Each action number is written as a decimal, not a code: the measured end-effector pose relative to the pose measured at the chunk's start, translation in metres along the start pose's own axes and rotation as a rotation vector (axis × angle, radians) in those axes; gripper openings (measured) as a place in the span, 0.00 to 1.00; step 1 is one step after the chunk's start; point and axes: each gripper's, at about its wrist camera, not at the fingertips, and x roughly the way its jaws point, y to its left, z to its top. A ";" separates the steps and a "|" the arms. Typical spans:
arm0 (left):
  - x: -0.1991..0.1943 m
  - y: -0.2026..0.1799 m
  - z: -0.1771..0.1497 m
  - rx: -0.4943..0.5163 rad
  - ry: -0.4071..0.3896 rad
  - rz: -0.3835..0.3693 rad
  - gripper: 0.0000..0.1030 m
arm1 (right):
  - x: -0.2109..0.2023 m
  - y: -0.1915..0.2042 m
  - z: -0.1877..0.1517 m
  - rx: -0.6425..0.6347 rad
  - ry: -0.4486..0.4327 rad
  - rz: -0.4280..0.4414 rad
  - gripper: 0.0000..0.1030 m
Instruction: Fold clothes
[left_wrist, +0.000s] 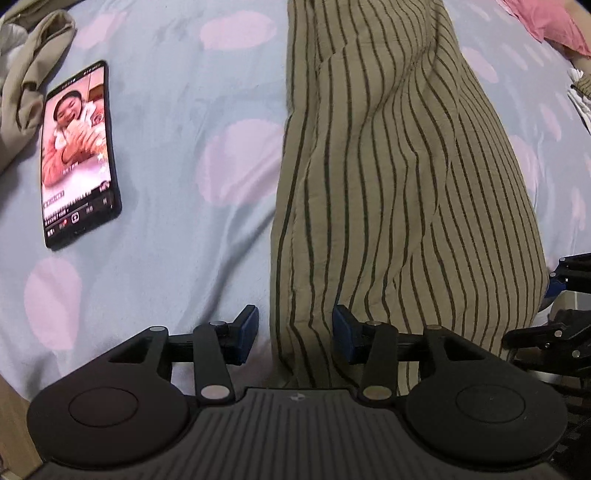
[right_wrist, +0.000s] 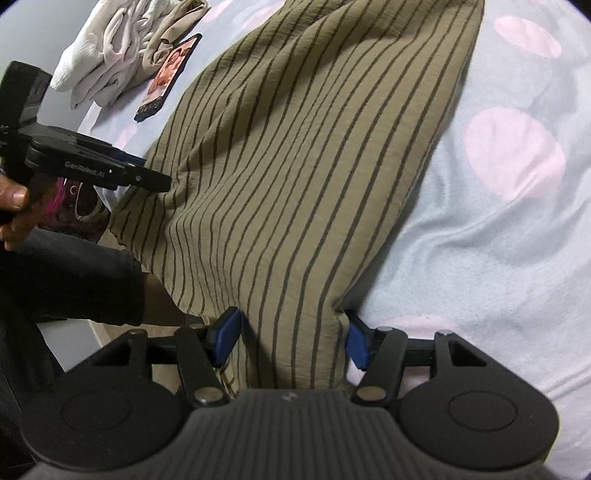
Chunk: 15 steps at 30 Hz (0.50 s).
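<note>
we see the striped garment (left_wrist: 399, 177), olive with dark stripes, lying lengthwise on the bed sheet (left_wrist: 192, 110), which is pale blue with pink dots. the garment's near end reaches both grippers.

left gripper (left_wrist: 295, 332): jaws spread, blue pads apart. the garment's left edge runs between them, nearer the right-side pad; the other pad sits over bare sheet. no pinch visible.

right gripper (right_wrist: 291, 339): jaws spread, with a bunched width of the garment filling the gap between the blue pads. the cloth brushes both pads; we cannot tell if they press on it.

in the right wrist view, a hand (right_wrist: 13, 206) holds the left gripper at the garment's left corner.

a phone (left_wrist: 79, 155) lies screen-up on the sheet, left of the garment and apart from it. beyond it sits a pile of pale clothes (right_wrist: 110, 62). pink cloth (left_wrist: 546, 22) lies at the far right.
</note>
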 end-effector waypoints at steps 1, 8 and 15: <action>-0.001 0.001 -0.001 -0.004 0.001 -0.002 0.43 | 0.000 0.001 0.000 -0.004 -0.001 -0.001 0.61; 0.002 0.004 -0.005 -0.005 0.012 -0.013 0.54 | -0.002 -0.001 0.000 -0.016 -0.012 0.000 0.61; 0.005 0.004 -0.008 0.032 0.025 -0.055 0.27 | 0.004 0.003 0.002 -0.075 -0.020 0.008 0.17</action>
